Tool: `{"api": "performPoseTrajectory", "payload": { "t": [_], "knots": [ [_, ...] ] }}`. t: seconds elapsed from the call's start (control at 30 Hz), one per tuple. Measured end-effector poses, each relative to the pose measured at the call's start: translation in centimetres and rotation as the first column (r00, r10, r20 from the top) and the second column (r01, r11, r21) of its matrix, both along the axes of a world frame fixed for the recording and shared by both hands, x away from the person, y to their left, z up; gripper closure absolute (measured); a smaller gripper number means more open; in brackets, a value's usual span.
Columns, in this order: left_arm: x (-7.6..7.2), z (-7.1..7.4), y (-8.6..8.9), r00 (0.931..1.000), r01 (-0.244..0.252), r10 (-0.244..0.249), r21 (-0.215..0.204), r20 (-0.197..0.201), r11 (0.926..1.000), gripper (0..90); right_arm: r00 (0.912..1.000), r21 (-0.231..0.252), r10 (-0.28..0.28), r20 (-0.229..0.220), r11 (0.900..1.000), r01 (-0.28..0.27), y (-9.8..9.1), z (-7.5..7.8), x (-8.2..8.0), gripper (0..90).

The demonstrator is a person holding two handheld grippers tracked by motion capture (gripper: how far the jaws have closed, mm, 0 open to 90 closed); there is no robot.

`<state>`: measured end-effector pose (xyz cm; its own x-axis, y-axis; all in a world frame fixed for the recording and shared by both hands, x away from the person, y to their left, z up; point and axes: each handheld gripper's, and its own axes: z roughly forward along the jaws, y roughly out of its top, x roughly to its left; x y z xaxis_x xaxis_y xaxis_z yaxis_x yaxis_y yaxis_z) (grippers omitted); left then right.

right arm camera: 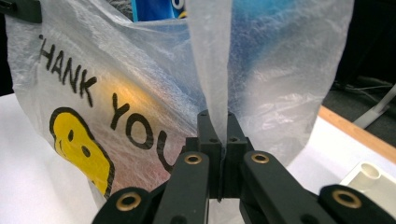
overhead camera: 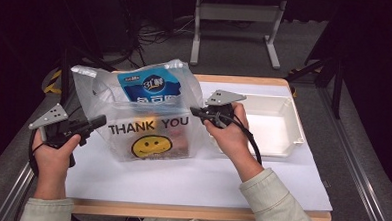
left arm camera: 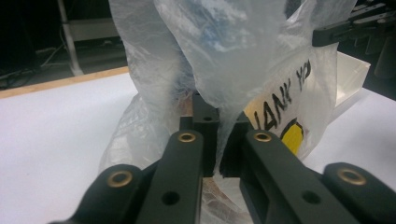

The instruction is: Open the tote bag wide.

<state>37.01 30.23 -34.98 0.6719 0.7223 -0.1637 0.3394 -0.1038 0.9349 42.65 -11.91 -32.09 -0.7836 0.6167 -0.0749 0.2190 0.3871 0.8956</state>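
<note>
A clear plastic bag (overhead camera: 148,121) printed THANK YOU with a yellow smiley (overhead camera: 151,146) stands on the white sheet. A blue packet (overhead camera: 152,86) sticks up inside it, and something orange-brown lies low in the bag. My left gripper (overhead camera: 101,121) is at the bag's left edge; in the left gripper view it (left arm camera: 219,116) is shut on a fold of the bag's film (left arm camera: 243,42). My right gripper (overhead camera: 195,111) is at the bag's right side. In the right gripper view it (right arm camera: 218,125) is shut on a strip of the bag (right arm camera: 140,84) that rises straight up.
A white plastic tray (overhead camera: 283,137) sits right of the bag, close behind my right hand. The white sheet (overhead camera: 181,180) covers the wooden table. A metal stand (overhead camera: 235,14) and cables lie on the floor beyond the far edge.
</note>
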Motion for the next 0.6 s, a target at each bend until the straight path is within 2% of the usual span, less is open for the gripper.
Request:
{"api": "performPoseTrajectory", "payload": {
  "t": [0.3,0.43,0.5,0.6],
  "knots": [
    [0.8,-1.2,-0.4,0.9988,0.001,0.0,0.028,-0.05,0.9996,89.6,0.9996,-0.004,0.002,-0.029,1.0,-0.002,-0.6,-1.4,0.3,90.0],
    [1.1,-1.7,-0.5,0.9965,0.007,-0.004,0.035,-0.083,0.9994,89.5,0.9991,0.0,0.0,-0.043,1.0,0.0,-0.8,-2.1,0.4,90.0],
    [1.2,-1.9,-0.5,0.9963,0.006,-0.003,0.037,-0.086,0.9993,89.5,0.9988,0.0,0.0,-0.048,1.0,0.0,-0.9,-2.3,0.4,90.0],
    [1.5,-2.5,-0.6,0.993,0.001,0.003,0.04,-0.118,0.9992,89.4,0.998,-0.001,-0.004,-0.064,1.0,0.004,-1.2,-3.0,0.5,90.0]
  ]
}}
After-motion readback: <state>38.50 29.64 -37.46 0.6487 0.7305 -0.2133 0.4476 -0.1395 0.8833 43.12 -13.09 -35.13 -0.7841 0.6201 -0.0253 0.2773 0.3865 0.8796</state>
